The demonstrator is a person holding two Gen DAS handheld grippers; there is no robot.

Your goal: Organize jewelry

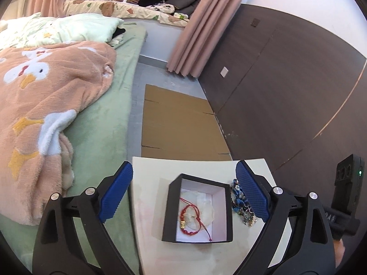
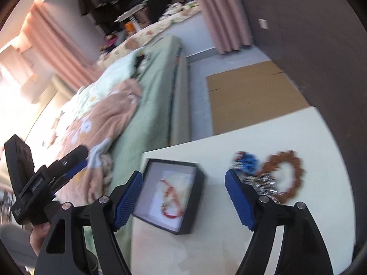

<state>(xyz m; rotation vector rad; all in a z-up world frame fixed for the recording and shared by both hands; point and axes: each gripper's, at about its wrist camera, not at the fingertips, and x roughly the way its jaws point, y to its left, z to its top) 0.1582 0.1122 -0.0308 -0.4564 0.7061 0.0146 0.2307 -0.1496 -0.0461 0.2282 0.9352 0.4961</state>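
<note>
A black open box [image 1: 198,210] with a white lining stands on a small white table [image 1: 201,167]. A red cord bracelet [image 1: 190,217] with a gold bead lies inside it. A blue beaded piece [image 1: 238,197] lies on the table just right of the box. My left gripper [image 1: 183,192] is open and empty, held above the box. In the blurred right wrist view the box [image 2: 170,194] holds the red bracelet [image 2: 170,200]; a blue piece [image 2: 247,160], a silvery chain [image 2: 263,183] and a brown bead bracelet [image 2: 286,174] lie to its right. My right gripper [image 2: 185,197] is open and empty.
A bed [image 1: 101,123] with a peach blanket [image 1: 45,105] lies left of the table. Flat cardboard [image 1: 176,123] covers the floor beyond the table. A dark wall panel [image 1: 286,80] stands on the right. The other gripper's body [image 1: 346,197] shows at the right edge.
</note>
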